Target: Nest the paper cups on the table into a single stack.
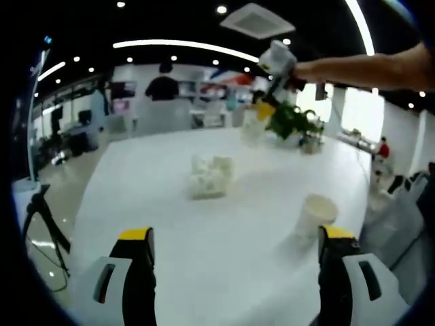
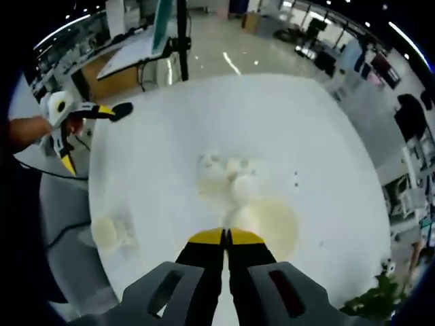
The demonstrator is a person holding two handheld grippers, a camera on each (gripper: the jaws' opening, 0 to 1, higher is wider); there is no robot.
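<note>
Over the desk, carrying a cup clamped in the right claw, with the left claw held apart; next, probably lowering squarely into another cup.

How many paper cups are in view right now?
5: one lone cup standing apart, one held cup in the right gripper, and about three in the blurred middle cluster; more may hide there.

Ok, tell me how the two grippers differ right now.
The left gripper has its jaws wide apart, holding nothing; the right gripper has its jaws closed on a paper cup. The left gripper looks across the table from its edge; the right gripper looks down on it from above. Both have dark jaws with yellow tips.
</note>
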